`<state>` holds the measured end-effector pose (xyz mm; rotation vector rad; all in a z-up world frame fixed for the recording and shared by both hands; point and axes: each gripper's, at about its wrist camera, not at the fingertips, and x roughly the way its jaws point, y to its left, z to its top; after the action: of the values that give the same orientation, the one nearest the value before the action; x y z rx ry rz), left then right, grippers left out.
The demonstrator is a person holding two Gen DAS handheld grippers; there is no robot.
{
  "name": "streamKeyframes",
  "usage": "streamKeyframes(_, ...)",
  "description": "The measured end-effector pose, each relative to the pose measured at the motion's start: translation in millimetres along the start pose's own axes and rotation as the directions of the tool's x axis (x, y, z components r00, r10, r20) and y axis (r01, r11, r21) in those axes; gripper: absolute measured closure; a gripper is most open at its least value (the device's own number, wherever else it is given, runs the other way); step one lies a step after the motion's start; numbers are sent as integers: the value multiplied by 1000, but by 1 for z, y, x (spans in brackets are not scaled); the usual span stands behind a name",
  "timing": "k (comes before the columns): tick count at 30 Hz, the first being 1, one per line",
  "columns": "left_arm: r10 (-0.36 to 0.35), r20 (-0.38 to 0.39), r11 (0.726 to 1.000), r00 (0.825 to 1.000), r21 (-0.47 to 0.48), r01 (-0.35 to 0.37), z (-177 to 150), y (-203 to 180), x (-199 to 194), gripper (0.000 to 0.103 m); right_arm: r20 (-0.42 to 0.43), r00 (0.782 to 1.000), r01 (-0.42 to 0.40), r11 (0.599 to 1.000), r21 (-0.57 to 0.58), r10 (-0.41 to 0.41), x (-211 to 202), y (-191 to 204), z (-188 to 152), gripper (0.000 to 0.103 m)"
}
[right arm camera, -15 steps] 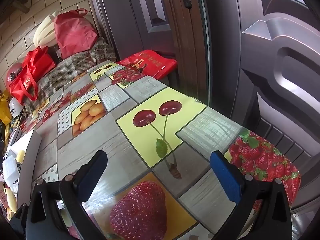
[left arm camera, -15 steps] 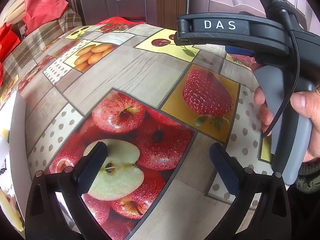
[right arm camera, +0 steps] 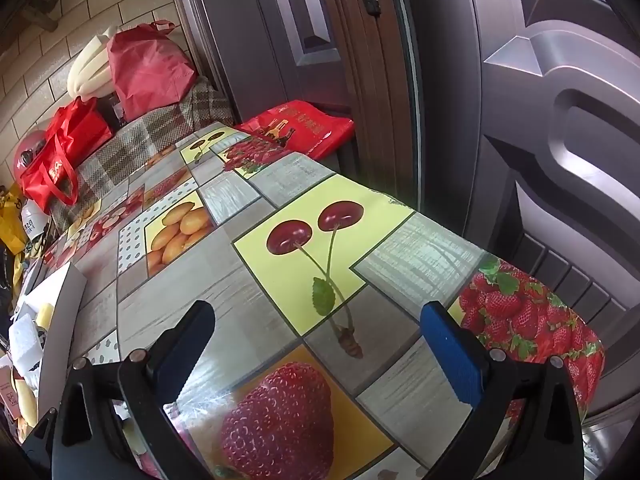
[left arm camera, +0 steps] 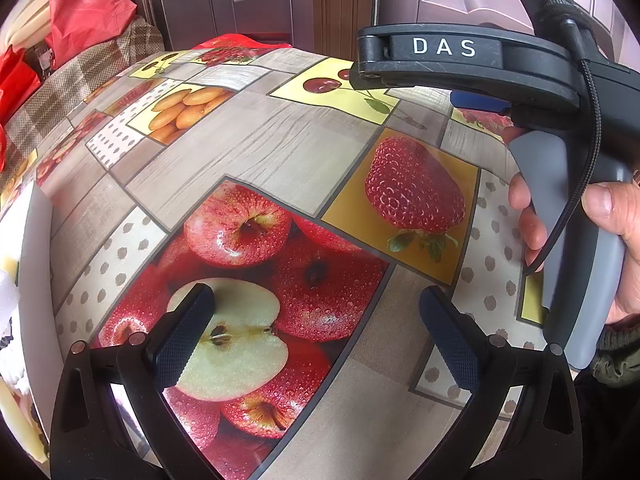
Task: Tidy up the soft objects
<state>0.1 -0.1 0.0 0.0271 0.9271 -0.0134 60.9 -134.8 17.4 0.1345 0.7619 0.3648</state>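
Both grippers, left gripper [left arm camera: 316, 332] and right gripper [right arm camera: 316, 344], hover with fingers spread wide and released, grasping nothing, above the fruit-print bench [left arm camera: 256, 152]. White and pale-yellow soft objects [right arm camera: 28, 344] lie jumbled in a white tray [right arm camera: 60, 312] at the bench's left edge.

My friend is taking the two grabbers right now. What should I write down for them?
Left hand-held gripper: open, empty, over the tablecloth's apple picture.
Right hand-held gripper: open, empty, over the cherry picture.
Soft things: pale pieces sit in the white tray at the table's left edge; what they are is unclear.
Done: nothing picked up yet.
Left: all the sorting.
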Motion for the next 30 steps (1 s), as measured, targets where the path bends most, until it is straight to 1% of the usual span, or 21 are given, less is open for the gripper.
streamKeyframes(30, 0, 0, 1000, 1000, 0, 0, 0, 0, 0, 1, 3, 1000, 2, 1000, -3, -2, 1, 1, -1, 0)
